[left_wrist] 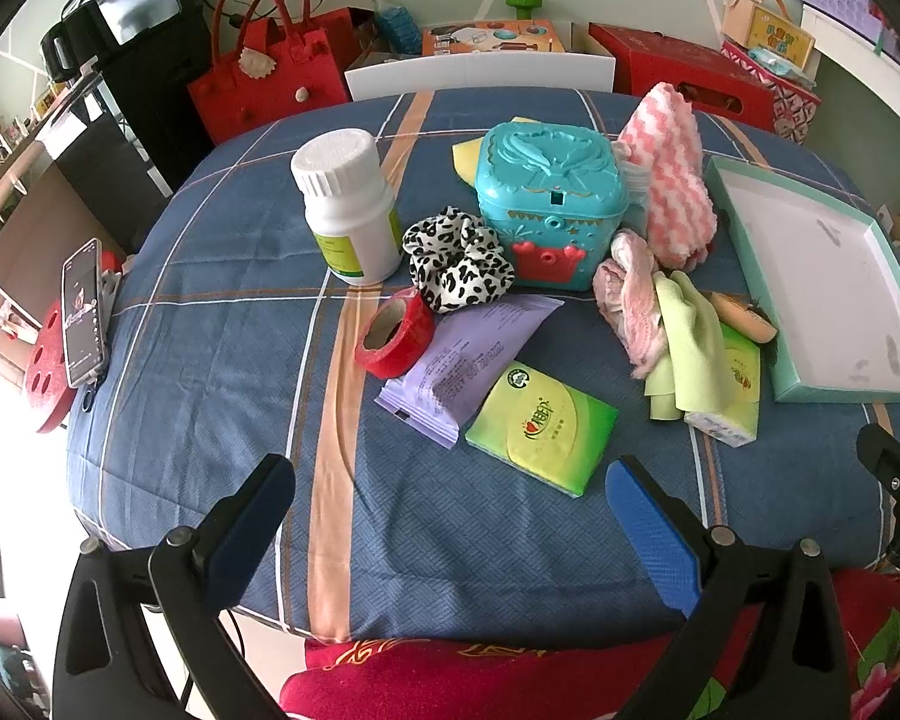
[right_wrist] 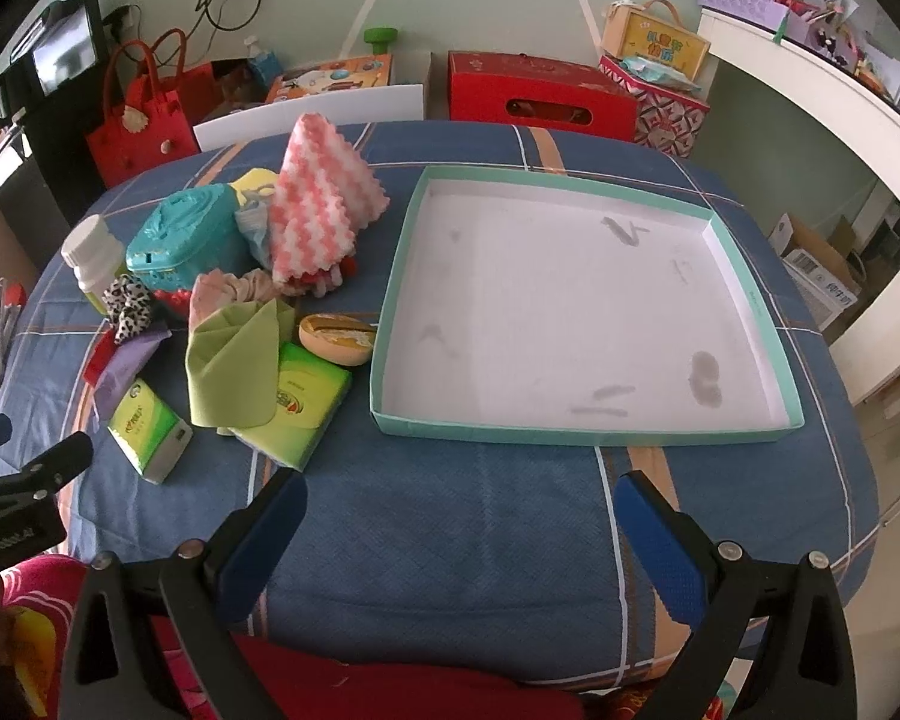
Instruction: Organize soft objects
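While tilted down over the table [right_wrist: 450, 540], both grippers' jaws gape wide, holding nothing.

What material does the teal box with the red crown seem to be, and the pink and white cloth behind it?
Teal box: probably hard moulded plastic; glossy, raised relief on the lid. Pink and white cloth: likely soft fleece or microfibre; fuzzy, matt zigzag pile.
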`<state>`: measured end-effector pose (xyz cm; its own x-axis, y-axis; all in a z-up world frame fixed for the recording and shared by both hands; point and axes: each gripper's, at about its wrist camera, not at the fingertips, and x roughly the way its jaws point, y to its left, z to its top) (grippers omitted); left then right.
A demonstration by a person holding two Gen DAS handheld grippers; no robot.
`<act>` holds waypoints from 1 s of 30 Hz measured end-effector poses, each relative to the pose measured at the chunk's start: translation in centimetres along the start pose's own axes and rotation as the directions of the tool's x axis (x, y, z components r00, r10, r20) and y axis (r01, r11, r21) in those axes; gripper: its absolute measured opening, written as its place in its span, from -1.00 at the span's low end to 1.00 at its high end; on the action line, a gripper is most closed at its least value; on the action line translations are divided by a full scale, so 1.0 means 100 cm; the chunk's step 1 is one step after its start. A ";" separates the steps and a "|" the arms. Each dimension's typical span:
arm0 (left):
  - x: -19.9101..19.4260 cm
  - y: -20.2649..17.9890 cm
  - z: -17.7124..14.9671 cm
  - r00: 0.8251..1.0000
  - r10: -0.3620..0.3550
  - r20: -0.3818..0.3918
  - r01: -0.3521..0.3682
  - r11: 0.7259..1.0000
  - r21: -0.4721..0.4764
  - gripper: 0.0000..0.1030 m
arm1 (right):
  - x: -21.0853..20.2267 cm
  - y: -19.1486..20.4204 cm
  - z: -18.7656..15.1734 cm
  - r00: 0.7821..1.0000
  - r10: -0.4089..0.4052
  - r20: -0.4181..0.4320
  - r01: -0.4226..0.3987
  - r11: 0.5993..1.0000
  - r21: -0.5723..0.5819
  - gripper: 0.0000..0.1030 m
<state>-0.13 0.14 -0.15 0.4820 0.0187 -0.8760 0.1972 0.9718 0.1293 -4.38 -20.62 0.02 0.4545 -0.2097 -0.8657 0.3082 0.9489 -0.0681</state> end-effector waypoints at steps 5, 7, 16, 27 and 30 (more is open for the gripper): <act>0.001 0.001 0.000 1.000 -0.004 -0.001 0.004 1.000 -0.001 1.00 | 0.000 0.000 0.000 1.000 0.003 0.000 -0.003 1.000 0.002 1.00; 0.002 0.001 0.000 1.000 -0.005 -0.001 0.005 1.000 -0.002 0.99 | 0.000 0.000 0.000 1.000 0.004 0.002 -0.004 1.000 0.003 1.00; 0.005 0.002 0.003 1.000 -0.003 -0.029 0.003 1.000 -0.008 1.00 | 0.006 0.004 0.001 0.999 -0.031 0.014 0.032 0.999 -0.020 1.00; 0.004 0.001 0.003 0.998 -0.003 -0.056 0.003 1.000 0.001 1.00 | 0.008 0.008 0.001 0.998 -0.056 0.025 0.057 0.997 -0.043 1.00; 0.004 0.001 0.003 0.998 -0.014 -0.056 0.014 1.000 -0.003 0.99 | 0.008 0.008 0.001 0.998 -0.055 0.028 0.056 0.997 -0.044 1.00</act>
<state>0.34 0.21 -0.37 0.4310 0.0179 -0.9022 0.2010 0.9728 0.1153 -3.66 -20.09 -0.64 0.4598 -0.2682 -0.8466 0.2964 0.9450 -0.1384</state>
